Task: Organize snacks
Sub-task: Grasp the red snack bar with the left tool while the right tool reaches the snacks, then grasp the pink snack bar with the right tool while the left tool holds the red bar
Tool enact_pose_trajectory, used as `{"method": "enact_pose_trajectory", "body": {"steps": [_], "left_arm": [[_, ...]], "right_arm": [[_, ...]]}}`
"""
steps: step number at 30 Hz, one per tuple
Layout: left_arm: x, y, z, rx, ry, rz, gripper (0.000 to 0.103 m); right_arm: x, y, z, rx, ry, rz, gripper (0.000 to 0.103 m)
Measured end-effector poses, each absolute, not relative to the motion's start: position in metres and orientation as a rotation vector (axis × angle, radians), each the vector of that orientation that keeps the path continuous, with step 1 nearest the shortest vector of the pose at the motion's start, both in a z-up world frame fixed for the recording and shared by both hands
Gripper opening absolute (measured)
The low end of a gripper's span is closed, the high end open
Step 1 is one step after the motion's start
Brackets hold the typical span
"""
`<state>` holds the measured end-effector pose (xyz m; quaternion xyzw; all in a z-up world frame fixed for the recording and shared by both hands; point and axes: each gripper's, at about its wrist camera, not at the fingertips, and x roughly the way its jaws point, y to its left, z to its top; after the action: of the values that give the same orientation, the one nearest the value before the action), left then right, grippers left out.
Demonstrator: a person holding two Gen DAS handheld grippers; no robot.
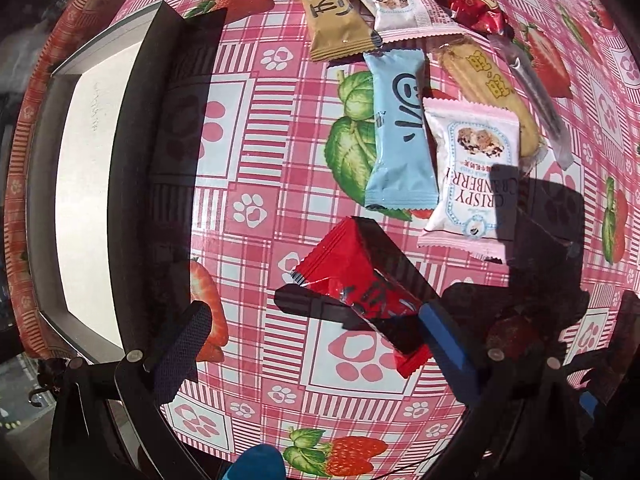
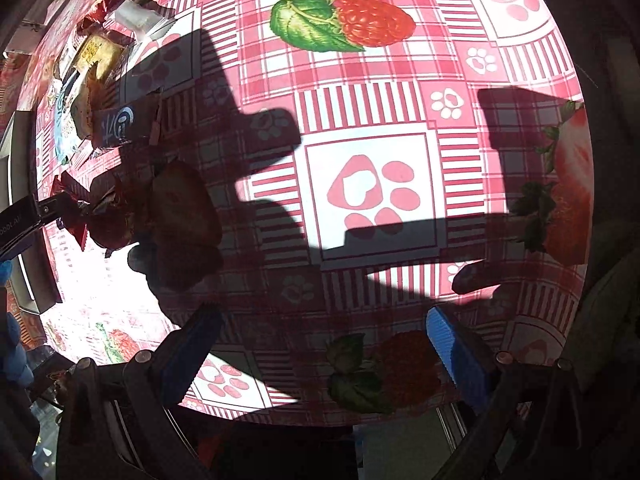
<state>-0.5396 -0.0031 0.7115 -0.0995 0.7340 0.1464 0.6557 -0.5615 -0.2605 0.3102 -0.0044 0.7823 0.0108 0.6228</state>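
Observation:
In the left wrist view a red snack packet (image 1: 360,292) lies on the strawberry tablecloth just ahead of my open left gripper (image 1: 316,328), nearer its right finger (image 1: 444,336). Beyond lie a blue packet (image 1: 400,128), a pink Crispy Cranberry packet (image 1: 472,176), a second one (image 1: 400,4), a tan packet (image 1: 336,16), a biscuit (image 1: 488,88) and a red foil candy (image 1: 468,4). A dark-walled box with a white floor (image 1: 80,184) stands at the left. My right gripper (image 2: 324,336) is open and empty over bare cloth; the snack pile (image 2: 104,120) shows far left there.
The pink checked tablecloth (image 2: 360,80) covers the table. Hard shadows of the grippers fall across it. The table's front edge (image 2: 320,420) runs just under the right gripper. The left gripper's body (image 2: 24,216) shows at the right wrist view's left edge.

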Motion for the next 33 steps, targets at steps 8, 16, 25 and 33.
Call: {"method": "enact_pose_trajectory", "body": {"steps": [8, 16, 25, 33], "left_arm": [[-0.531, 0.059, 0.704, -0.284, 1.679, 0.385, 0.103], [-0.503, 0.075, 0.642, -0.14, 1.68, 0.387, 0.103], [-0.515, 0.13, 0.614, -0.202, 1.673, 0.335, 0.103], [-0.531, 0.198, 0.594, -0.349, 1.666, 0.291, 0.103]], "right_arm": [[-0.551, -0.222, 0.314, 0.001, 1.804, 0.087, 0.103], [-0.542, -0.193, 0.333, 0.004, 1.811, 0.132, 0.103], [-0.509, -0.143, 0.342, -0.125, 1.756, 0.201, 0.103], [-0.451, -0.054, 0.343, -0.421, 1.607, 0.333, 0.103]]}}
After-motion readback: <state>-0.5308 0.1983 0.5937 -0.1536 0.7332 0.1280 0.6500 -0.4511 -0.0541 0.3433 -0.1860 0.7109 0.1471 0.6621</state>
